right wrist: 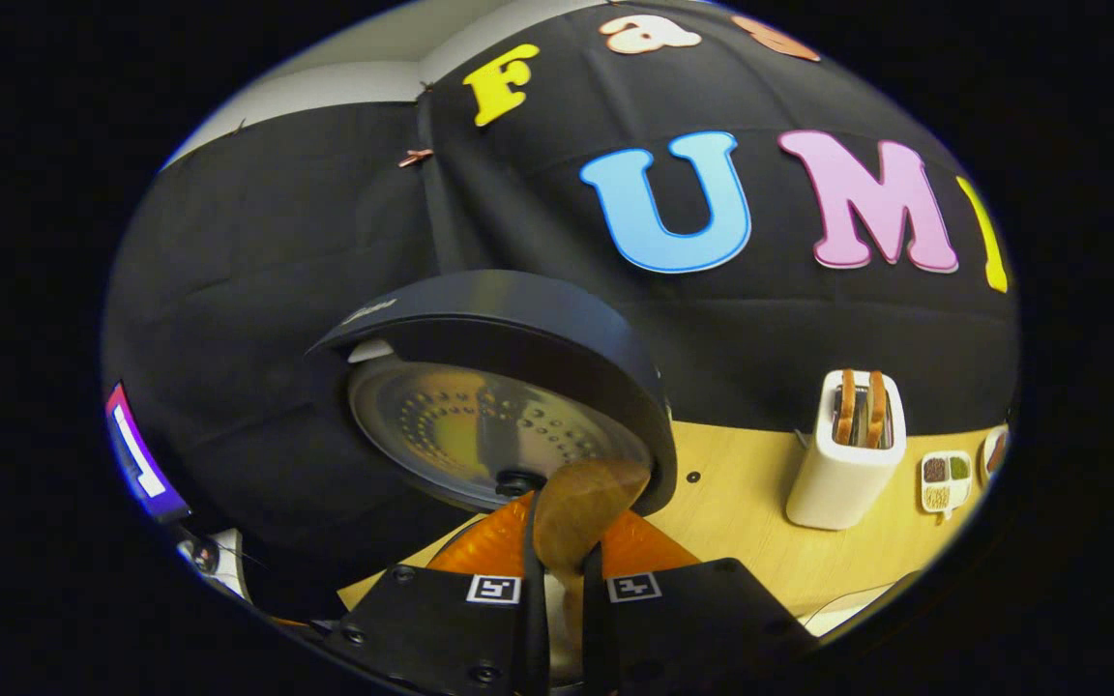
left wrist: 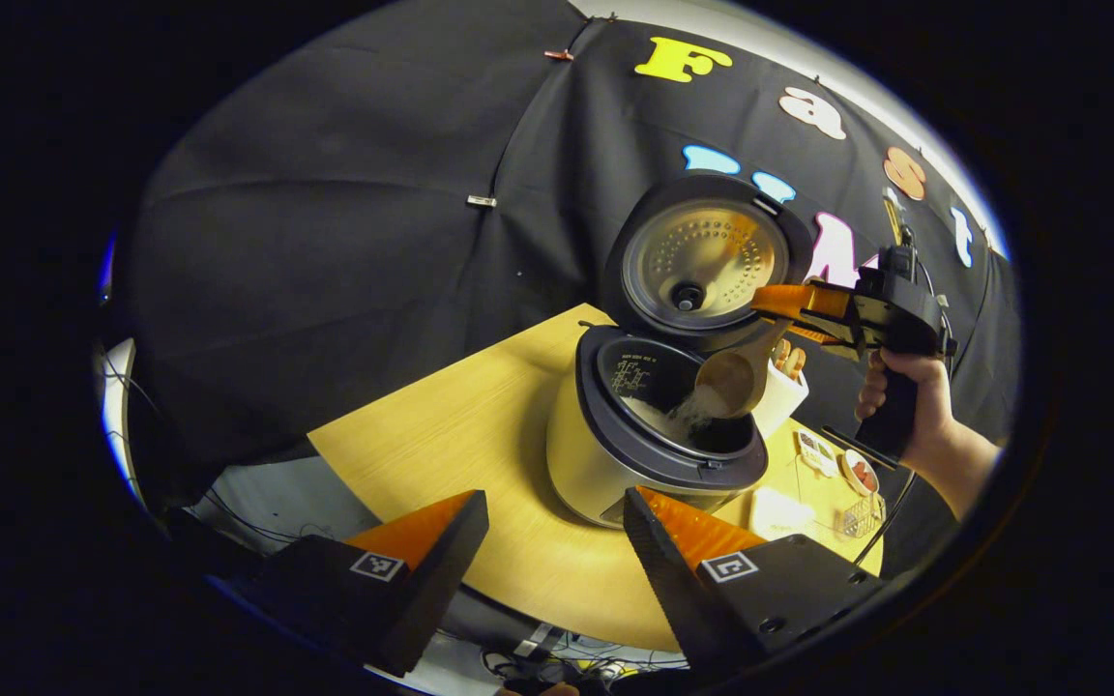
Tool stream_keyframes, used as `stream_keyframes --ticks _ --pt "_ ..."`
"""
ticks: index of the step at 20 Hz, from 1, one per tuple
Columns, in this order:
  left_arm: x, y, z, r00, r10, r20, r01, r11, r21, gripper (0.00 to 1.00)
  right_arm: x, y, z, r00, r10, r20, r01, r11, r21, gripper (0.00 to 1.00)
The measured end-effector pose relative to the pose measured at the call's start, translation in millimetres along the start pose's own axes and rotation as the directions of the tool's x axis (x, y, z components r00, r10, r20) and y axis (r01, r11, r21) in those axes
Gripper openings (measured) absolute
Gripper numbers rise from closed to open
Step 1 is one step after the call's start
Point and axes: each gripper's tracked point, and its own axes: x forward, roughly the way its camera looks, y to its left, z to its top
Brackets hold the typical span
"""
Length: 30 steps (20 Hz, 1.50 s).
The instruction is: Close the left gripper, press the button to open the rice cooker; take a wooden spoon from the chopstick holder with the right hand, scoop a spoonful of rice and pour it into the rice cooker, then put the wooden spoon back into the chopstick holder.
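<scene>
One spoonful of white rice is tipping out right now. In the left gripper view, the right hand-held gripper [left wrist: 777,307] pinches the handle of the light brown wooden spoon [left wrist: 733,382]. A person's hand [left wrist: 910,396] holds that tool. The spoon's bowl hangs over the dark inner pot of the cream rice cooker [left wrist: 649,425], which sits on the pale wood tabletop [left wrist: 441,454] near its far edge. The round lid with its shiny metal inside [left wrist: 702,256] stands wide open.

To do this well, keep the bowl over the middle of the pot and tip slowly, so no rice falls on the rim.

The spoon's long line runs from the pinched handle, up and to the right, down to the bowl at the lower left. The bowl points into the pot.

The left hand-held gripper [left wrist: 557,541] waits open and holds nothing, near the tabletop's front edge.
</scene>
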Motion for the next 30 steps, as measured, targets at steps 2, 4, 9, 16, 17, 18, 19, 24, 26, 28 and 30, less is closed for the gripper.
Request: stream_keyframes --ticks 2,4,9,16,17,18,19,24,26,28,30 --pt "-2 2 1 1.000 0.004 0.005 -0.004 1.000 -0.009 0.96 -1 8 -3 1.000 0.028 -0.005 -0.028 0.996 -0.090 0.18" --pt "-3 4 2 1.000 0.011 0.011 -0.011 1.000 -0.019 0.95 0 19 -9 0.997 0.071 -0.017 -0.073 0.981 -0.179 0.18" --pt "-8 7 2 1.000 0.020 0.022 -0.020 1.000 -0.023 0.96 -4 38 -28 0.990 0.129 -0.051 -0.138 0.932 -0.336 0.18" --pt "-16 3 5 0.999 0.025 0.044 -0.026 1.000 0.005 0.92 -13 35 -14 0.993 0.120 -0.016 -0.120 0.961 -0.249 0.18" --pt "-17 0 6 0.999 0.022 0.047 -0.023 1.000 0.011 0.95 -15 30 -7 0.994 0.110 -0.004 -0.109 0.972 -0.209 0.18" --pt "-19 -3 6 0.999 0.017 0.050 -0.018 1.000 0.018 0.95 -19 25 0 0.995 0.097 0.009 -0.094 0.982 -0.167 0.18" --pt "-20 -7 8 0.999 0.013 0.053 -0.014 1.000 0.025 0.96 -24 18 7 0.997 0.078 0.023 -0.074 0.988 -0.133 0.18" --pt "-21 -37 11 0.997 -0.035 0.062 0.032 0.998 0.046 0.96 -68 -22 47 0.994 0.008 0.110 -0.002 0.998 -0.062 0.18" --pt "-20 -50 11 0.997 -0.057 0.055 0.054 0.997 0.051 0.96 -91 -48 64 0.989 -0.038 0.141 0.042 0.999 -0.028 0.17" --pt "-19 -65 11 0.996 -0.075 0.053 0.071 0.995 0.071 0.96 -117 -82 78 0.978 -0.106 0.180 0.105 0.994 0.017 0.17" --pt "-19 -79 14 0.994 -0.091 0.056 0.086 0.992 0.089 0.95 -146 -122 86 0.961 -0.184 0.208 0.175 0.983 0.064 0.18"
